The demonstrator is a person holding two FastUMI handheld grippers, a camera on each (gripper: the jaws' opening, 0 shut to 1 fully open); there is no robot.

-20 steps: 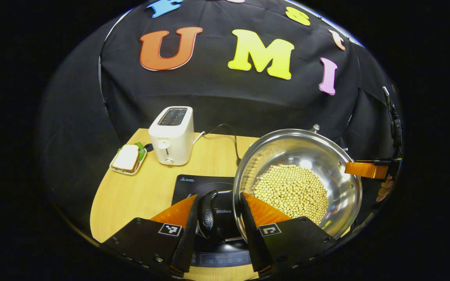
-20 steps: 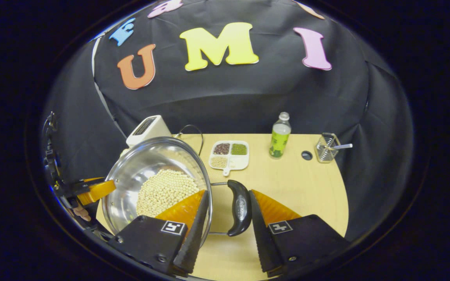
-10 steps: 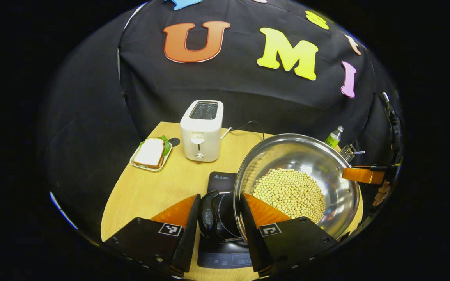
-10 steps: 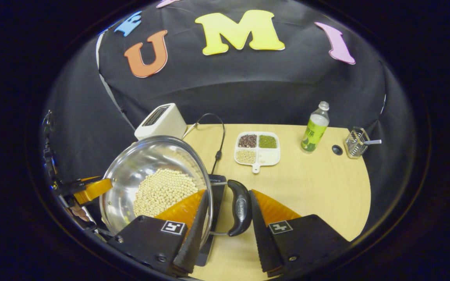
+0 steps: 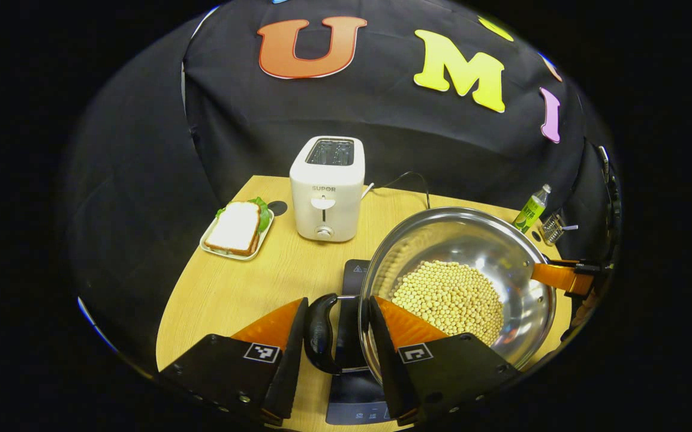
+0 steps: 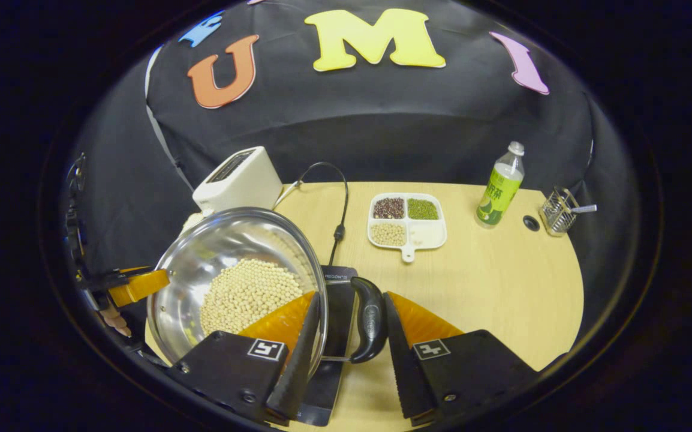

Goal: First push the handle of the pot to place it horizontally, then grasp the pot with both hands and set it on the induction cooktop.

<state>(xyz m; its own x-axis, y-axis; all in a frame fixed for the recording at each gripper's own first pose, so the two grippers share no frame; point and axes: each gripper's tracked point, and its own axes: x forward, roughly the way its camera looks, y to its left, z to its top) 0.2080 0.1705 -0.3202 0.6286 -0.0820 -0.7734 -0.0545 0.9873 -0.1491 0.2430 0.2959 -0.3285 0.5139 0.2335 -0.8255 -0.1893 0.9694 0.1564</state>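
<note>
You have the shiny steel pot (image 5: 460,282), loaded with pale round beans (image 5: 448,297), carried between both tools, one at each of its black loop handles. In the left gripper view the left gripper (image 5: 334,336) straddles the near black handle (image 5: 320,333) — its fingers sit either side of the grip, the left one hard against it, though I cannot tell whether the right one truly presses. The right gripper view shows the same arrangement: the right gripper (image 6: 346,336) brackets the other black handle (image 6: 371,318), fingers narrowed around it, full contact on both sides not certain. Holding opposite handles keeps the rim level, which matters with loose beans inside. The pot hangs partly over the flat black induction cooktop (image 5: 355,390), whose front edge and back corner peek out beneath it — so it looks not yet set down or centred. Judging by this, you should lower it evenly, both hands together, until the base sits flat on the glass. The white toaster (image 5: 327,187) and the sandwich on its small tray (image 5: 237,228) stand well apart, out of the path.
</note>
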